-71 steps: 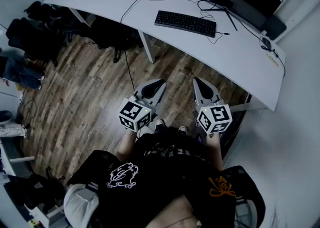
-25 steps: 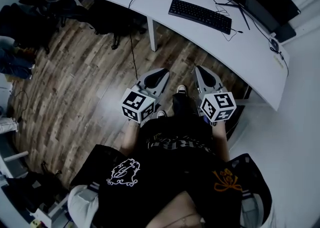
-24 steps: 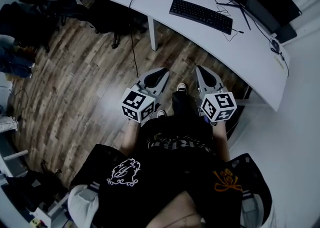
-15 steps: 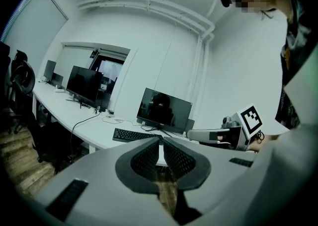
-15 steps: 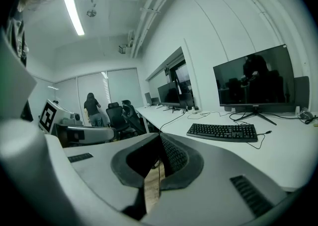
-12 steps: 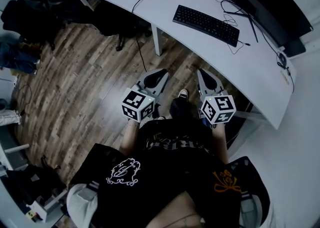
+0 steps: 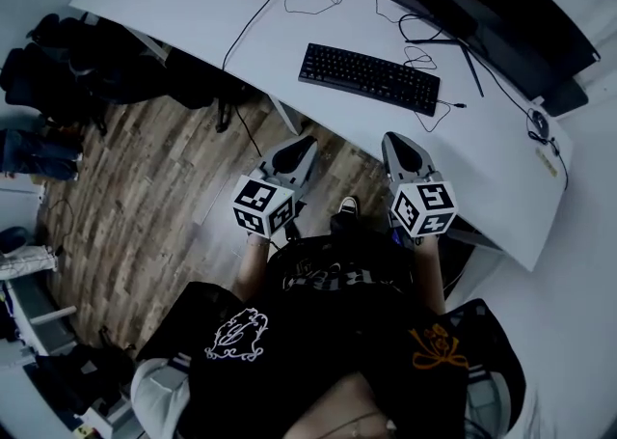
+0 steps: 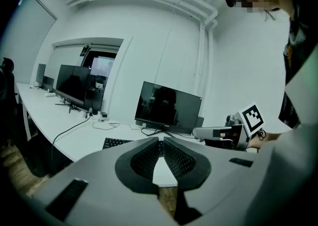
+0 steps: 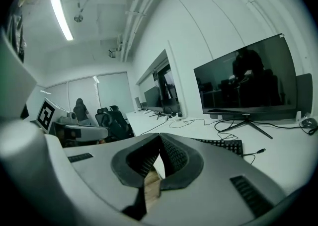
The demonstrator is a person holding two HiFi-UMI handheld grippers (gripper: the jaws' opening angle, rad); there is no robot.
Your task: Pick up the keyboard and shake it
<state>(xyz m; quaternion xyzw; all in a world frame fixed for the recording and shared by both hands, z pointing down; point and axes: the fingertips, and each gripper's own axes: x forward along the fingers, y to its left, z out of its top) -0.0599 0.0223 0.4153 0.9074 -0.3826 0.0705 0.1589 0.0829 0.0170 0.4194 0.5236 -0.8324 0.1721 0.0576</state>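
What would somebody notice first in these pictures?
The left gripper and right gripper, each with a checkered cube, stick out in the middle, both shut and empty. Ahead of them a black keyboard lies on the long white desk, before a big dark monitor.

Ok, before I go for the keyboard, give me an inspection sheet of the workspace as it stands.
Surface: white desk, curved front edge, mostly bare.
Job's things: black keyboard flat on the desk, untouched.
Clutter: small dark item at the desk's right end, too small to identify.
Grippers: left gripper and right gripper shut, empty, held short of the desk.
Cables: keyboard lead looped behind it; black cable runs over the front edge.
Surroundings: monitor, wood floor, dark chairs.
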